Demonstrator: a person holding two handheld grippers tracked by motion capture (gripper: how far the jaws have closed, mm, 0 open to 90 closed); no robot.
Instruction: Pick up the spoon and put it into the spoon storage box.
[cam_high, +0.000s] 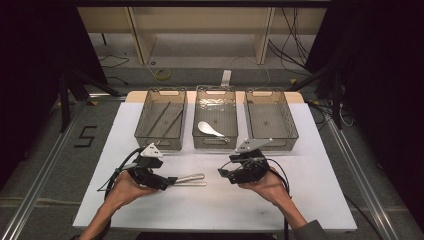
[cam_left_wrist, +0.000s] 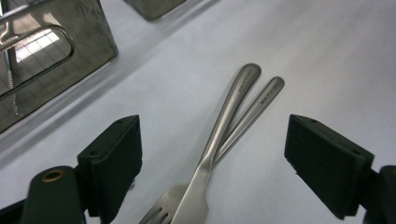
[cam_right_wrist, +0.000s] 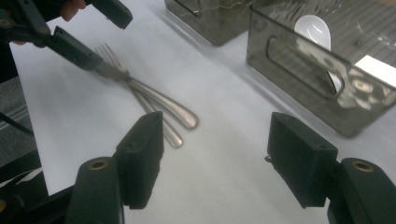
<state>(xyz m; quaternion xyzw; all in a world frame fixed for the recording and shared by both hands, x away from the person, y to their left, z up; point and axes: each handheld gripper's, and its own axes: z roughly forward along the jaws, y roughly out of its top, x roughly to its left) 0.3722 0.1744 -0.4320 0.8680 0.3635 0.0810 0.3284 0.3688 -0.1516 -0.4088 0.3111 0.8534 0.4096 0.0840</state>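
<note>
Two metal forks (cam_high: 192, 179) lie crossed on the white table, handles pointing right. My left gripper (cam_high: 172, 181) is low over their necks and open. In the left gripper view the forks (cam_left_wrist: 224, 121) run between the two wide-apart jaws of my left gripper (cam_left_wrist: 215, 140) without touching either. My right gripper (cam_high: 222, 172) hovers just right of the handle ends, open and holding nothing. The right gripper view looks past my right gripper (cam_right_wrist: 217, 140) at the forks (cam_right_wrist: 159, 105) and at my left gripper (cam_right_wrist: 100, 35) over the tines.
Three clear bins stand in a row behind the grippers. The left bin (cam_high: 160, 145) holds chopsticks, the middle bin (cam_high: 215, 143) holds a white spoon (cam_high: 210, 129), and the right bin (cam_high: 295, 135) shows nothing inside. White tabletop stretches in front of the hands.
</note>
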